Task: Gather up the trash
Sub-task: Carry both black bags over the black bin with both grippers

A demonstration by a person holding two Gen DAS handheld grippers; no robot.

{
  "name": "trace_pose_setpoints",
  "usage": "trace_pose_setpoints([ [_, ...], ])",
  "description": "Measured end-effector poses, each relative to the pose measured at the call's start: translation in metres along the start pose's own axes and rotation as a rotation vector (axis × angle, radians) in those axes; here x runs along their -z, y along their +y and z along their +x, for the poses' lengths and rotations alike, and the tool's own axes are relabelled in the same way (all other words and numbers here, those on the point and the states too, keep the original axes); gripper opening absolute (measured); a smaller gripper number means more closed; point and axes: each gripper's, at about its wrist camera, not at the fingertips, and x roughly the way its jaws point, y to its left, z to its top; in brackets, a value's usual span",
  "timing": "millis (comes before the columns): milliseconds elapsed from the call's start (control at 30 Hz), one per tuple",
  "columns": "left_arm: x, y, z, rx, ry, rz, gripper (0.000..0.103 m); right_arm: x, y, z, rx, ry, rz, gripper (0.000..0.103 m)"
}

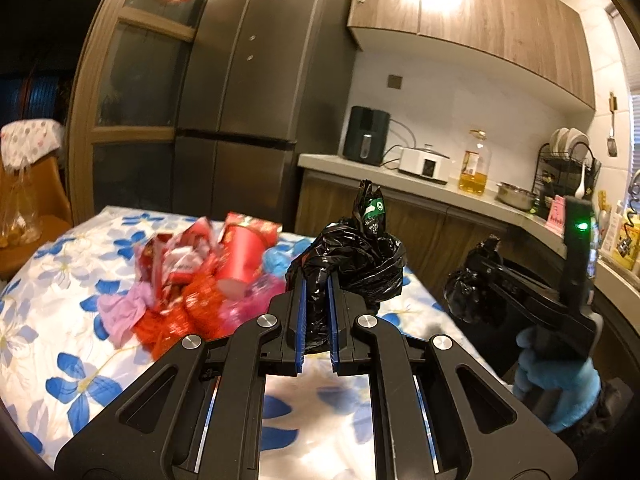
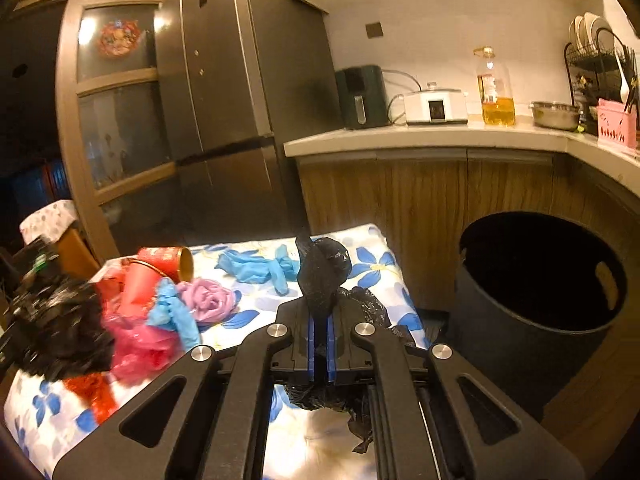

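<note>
In a kitchen, a table under a blue-flowered cloth [image 1: 60, 320] is strewn with trash. The left gripper [image 1: 317, 320] is clamped on a black garbage bag [image 1: 352, 256], and the right gripper [image 2: 320, 344] is likewise clenched on black bag plastic [image 2: 324, 268]. Red cups and wrappers [image 1: 224, 264] and blue gloves [image 2: 256, 268] are heaped on the cloth; a dark bin [image 2: 536, 280] is set beside the table.

Glossy crinkled plastic bag [image 1: 356, 264]; seemingly brushed-metal fridge [image 1: 256, 60].

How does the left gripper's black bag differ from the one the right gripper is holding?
The left gripper is shut on a bulky crumpled black bag with a green-and-white label at its top; the right gripper is shut on a smaller black bag with no label showing. The left one bunches beyond the fingertips; the right one also trails below the jaws. Both are shiny black plastic above the floral tablecloth.
</note>
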Motion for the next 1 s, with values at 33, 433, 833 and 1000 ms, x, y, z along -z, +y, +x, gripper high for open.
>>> trace_pose_setpoints([
  [33,-0.001,-0.005,0.0,0.004,-0.001,0.004,0.008,-0.003,-0.002,-0.01,0.0,-0.013,-0.003,0.005],
  [433,-0.018,-0.078,0.025,0.123,0.006,0.044,0.008,-0.028,-0.049,-0.066,0.132,-0.123,-0.011,0.005],
  [833,-0.041,-0.173,0.082,0.293,0.005,0.092,0.008,-0.045,-0.102,-0.076,0.256,-0.18,0.033,0.005],
  [1000,-0.044,-0.208,0.106,0.347,0.024,0.101,0.008,-0.049,-0.119,-0.074,0.273,-0.191,0.054,0.005],
])
